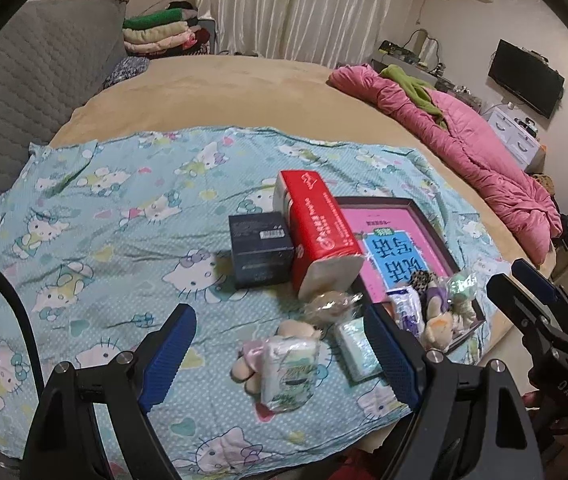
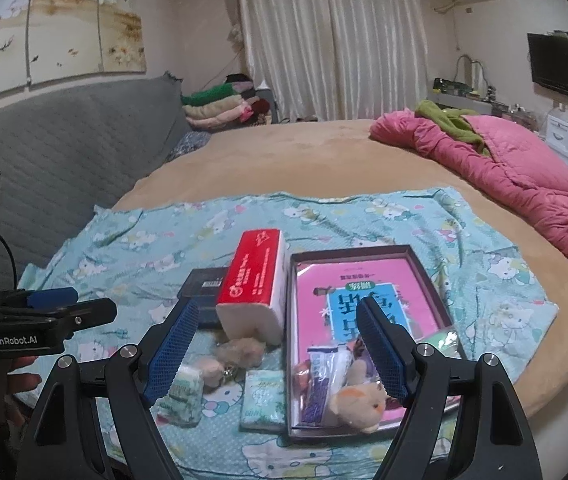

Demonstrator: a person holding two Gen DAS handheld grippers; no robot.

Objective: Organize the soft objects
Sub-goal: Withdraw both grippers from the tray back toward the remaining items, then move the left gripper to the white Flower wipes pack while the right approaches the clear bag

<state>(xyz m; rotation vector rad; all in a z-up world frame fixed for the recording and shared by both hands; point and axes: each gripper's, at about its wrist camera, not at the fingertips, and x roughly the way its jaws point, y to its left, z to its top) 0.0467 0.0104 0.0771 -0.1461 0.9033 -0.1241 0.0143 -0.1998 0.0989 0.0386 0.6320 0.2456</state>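
Observation:
On a Hello Kitty sheet (image 1: pixel 104 220) lie several soft things. A small plush doll (image 1: pixel 296 330) and a green-white tissue pack (image 1: pixel 288 372) lie below my left gripper (image 1: pixel 282 354), which hovers open without touching them. A second tissue pack (image 2: pixel 262 400) and a beige plush ball (image 2: pixel 240 350) lie beneath my right gripper (image 2: pixel 278 350), open and holding nothing. A shallow dark box (image 2: pixel 364 252) holds a pink book, an orange-white plush (image 2: pixel 360 400) and a blue-white packet (image 2: pixel 324 376). A red tissue brick (image 1: pixel 320 228) stands beside it.
A dark blue carton (image 1: pixel 262 250) sits left of the red brick. A pink quilt (image 1: pixel 464 140) lies along the bed's right side and a grey padded headboard (image 1: pixel 44 80) stands on the left. The other gripper (image 2: pixel 92 302) and a hand show at the left edge.

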